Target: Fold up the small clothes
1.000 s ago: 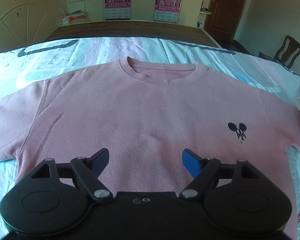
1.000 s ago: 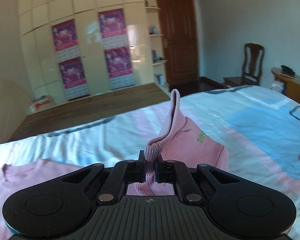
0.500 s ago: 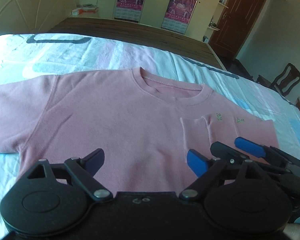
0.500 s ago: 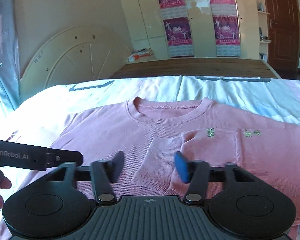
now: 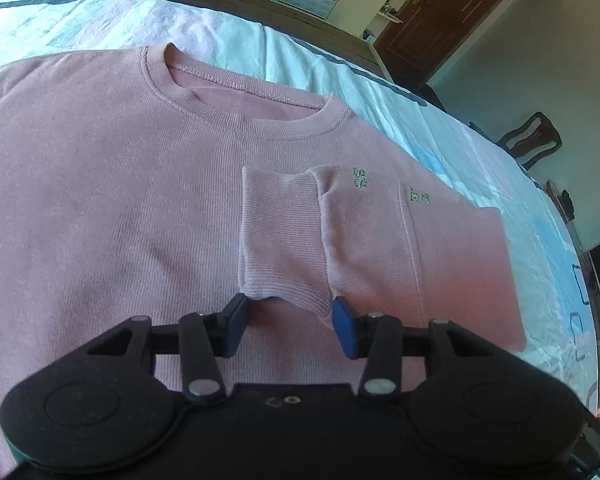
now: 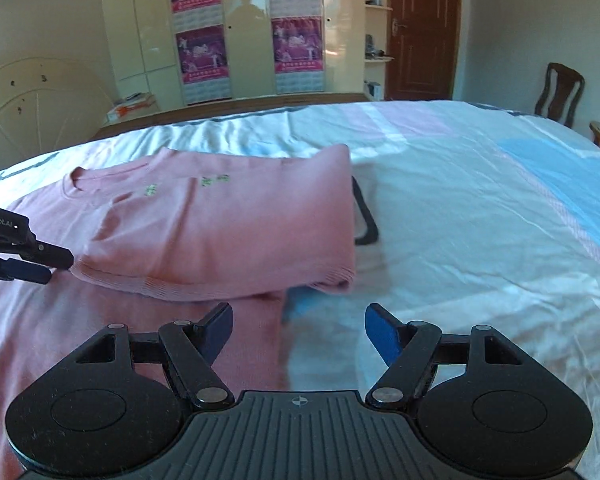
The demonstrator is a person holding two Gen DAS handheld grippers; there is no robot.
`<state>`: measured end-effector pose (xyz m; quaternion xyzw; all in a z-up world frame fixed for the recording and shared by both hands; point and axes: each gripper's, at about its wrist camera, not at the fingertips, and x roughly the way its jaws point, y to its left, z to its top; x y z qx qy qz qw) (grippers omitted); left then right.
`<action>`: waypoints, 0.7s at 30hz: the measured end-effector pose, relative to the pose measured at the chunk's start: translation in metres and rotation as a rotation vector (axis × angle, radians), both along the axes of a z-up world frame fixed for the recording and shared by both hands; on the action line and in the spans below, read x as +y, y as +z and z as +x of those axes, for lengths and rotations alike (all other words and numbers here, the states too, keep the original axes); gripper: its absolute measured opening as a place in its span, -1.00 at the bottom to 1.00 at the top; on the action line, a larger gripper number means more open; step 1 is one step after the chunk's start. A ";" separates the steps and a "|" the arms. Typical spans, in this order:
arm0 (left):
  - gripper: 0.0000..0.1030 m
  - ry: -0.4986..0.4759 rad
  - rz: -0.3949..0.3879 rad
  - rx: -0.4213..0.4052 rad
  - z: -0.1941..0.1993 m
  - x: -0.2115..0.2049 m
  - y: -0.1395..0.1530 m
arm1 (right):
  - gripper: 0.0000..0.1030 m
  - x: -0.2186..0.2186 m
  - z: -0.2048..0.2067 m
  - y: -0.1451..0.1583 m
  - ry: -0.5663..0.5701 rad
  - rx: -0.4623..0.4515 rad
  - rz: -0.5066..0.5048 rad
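Note:
A pink sweatshirt (image 5: 100,200) lies flat on the bed, collar away from me. Its right sleeve (image 5: 360,240) is folded across the chest, and the ribbed cuff (image 5: 280,240) lies near the middle. My left gripper (image 5: 290,322) is open, its fingers on either side of the cuff's near edge, just above the cloth. In the right wrist view the folded sleeve (image 6: 220,232) lies on the sweatshirt body (image 6: 60,340). My right gripper (image 6: 298,332) is open and empty over the sweatshirt's right side edge. The left gripper's fingers (image 6: 28,264) show at the left.
The bed has a white, blue and pink patterned sheet (image 6: 460,220). A wooden chair (image 6: 560,92) stands at the far right by a brown door (image 6: 420,28). A cream wardrobe with posters (image 6: 248,28) and a curved headboard (image 6: 32,108) stand beyond the bed.
My right gripper let go of the sleeve on the chest and drew back to the right. My left gripper moved forward and right, up to the cuff.

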<state>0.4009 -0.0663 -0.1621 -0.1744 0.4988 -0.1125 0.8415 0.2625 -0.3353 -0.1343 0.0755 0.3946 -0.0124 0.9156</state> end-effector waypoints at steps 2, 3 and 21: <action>-0.80 0.002 -0.017 -0.016 0.002 -0.004 -0.004 | 0.41 -0.005 -0.001 -0.005 -0.031 0.010 0.005; -0.85 0.007 -0.025 -0.024 0.004 -0.006 -0.005 | 0.41 -0.007 0.000 -0.006 -0.043 0.012 0.008; -0.90 0.165 0.035 -0.369 -0.005 0.054 0.078 | -0.55 0.014 0.052 -0.017 -0.013 -0.029 0.018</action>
